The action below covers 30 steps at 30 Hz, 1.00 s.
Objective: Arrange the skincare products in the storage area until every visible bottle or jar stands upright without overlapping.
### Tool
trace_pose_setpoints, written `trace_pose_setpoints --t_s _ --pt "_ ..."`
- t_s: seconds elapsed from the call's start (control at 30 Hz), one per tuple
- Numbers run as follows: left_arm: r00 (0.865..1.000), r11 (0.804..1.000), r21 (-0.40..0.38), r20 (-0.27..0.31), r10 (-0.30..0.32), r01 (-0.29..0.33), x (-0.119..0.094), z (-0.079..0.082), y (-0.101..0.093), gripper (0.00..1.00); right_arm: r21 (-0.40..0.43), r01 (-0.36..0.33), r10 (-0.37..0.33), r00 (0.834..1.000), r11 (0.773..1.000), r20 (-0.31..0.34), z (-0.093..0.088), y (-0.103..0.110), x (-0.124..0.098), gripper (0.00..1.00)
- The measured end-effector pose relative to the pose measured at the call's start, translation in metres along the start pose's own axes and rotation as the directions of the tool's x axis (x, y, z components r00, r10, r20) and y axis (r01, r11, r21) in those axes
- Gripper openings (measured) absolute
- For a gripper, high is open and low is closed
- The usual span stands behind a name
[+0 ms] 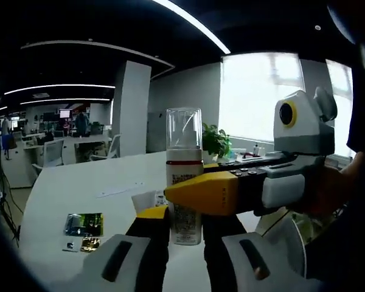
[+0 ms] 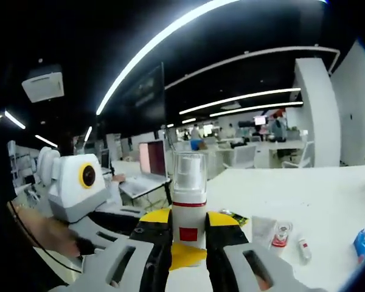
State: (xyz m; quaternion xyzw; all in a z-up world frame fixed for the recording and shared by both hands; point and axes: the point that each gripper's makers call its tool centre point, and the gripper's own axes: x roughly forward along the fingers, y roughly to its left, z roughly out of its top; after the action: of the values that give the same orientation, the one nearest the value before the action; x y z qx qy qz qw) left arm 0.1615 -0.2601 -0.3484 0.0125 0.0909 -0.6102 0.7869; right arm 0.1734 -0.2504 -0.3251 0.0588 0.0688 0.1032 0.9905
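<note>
2 close, opposed views share 1 bottle (image 1: 184, 182).

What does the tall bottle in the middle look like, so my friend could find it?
Look at the big white table, then at the spot where both tongs meet. There a white bottle stands upright, gripped from two sides by yellow-tipped tongs. It is taller than the small things lying nearby, with a clear see-through cap and a red band under it.
</note>
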Motion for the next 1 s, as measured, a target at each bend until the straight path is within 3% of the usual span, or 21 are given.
trace_pose_setpoints --t_s 0.1,0.3,0.37,0.5,0.6,0.63,0.7,0.73,0.77,0.83,1.0 --pt "1.0 1.0 -0.025 -0.004 -0.017 0.017 -0.003 -0.002 0.003 0.16 -0.072 -0.07 0.068 0.997 0.995 -0.022 -0.002 0.005 0.002 0.13" --pt "0.997 0.997 0.007 -0.004 -0.079 0.079 -0.004 0.0 -0.006 0.15 -0.065 -0.179 0.177 0.984 0.982 -0.026 0.0 0.006 0.0 0.15" --pt "0.99 0.99 0.004 0.003 -0.138 0.138 -0.004 0.002 -0.012 0.15 -0.062 -0.229 0.227 0.973 0.972 -0.029 0.001 0.006 -0.003 0.17" --pt "0.959 0.96 0.013 0.041 -0.28 0.28 -0.009 0.013 -0.026 0.15 -0.042 -0.369 0.368 0.929 0.928 -0.037 0.007 0.007 -0.013 0.28" --pt "0.938 0.941 -0.006 0.071 -0.338 0.339 -0.013 0.023 -0.026 0.15 -0.032 -0.456 0.455 0.89 0.889 -0.036 0.013 0.006 -0.02 0.27" --pt "0.928 0.931 -0.01 0.081 -0.363 0.365 -0.014 0.027 -0.025 0.15 -0.028 -0.496 0.494 0.868 0.868 -0.04 0.017 0.007 -0.025 0.25" --pt "0.923 0.926 -0.008 0.088 -0.376 0.378 -0.015 0.031 -0.022 0.15 -0.018 -0.527 0.526 0.85 0.85 -0.024 0.025 0.008 -0.03 0.27" --pt "0.903 0.905 -0.02 0.087 -0.422 0.425 -0.018 0.032 -0.027 0.15 -0.003 -0.54 0.54 0.841 0.841 -0.015 0.03 0.007 -0.033 0.28" --pt "0.904 0.907 -0.013 0.089 -0.419 0.421 -0.017 0.033 -0.024 0.15 -0.012 -0.563 0.563 0.827 0.827 -0.01 0.034 0.009 -0.035 0.29" --pt "0.875 0.878 -0.018 0.082 -0.476 0.479 -0.021 0.034 -0.031 0.15 -0.013 -0.581 0.581 0.814 0.813 -0.017 0.037 0.01 -0.037 0.28" --pt "0.859 0.862 -0.004 0.087 -0.505 0.507 -0.023 0.036 -0.034 0.15 -0.015 -0.642 0.641 0.767 0.767 -0.032 0.041 0.02 -0.038 0.27"
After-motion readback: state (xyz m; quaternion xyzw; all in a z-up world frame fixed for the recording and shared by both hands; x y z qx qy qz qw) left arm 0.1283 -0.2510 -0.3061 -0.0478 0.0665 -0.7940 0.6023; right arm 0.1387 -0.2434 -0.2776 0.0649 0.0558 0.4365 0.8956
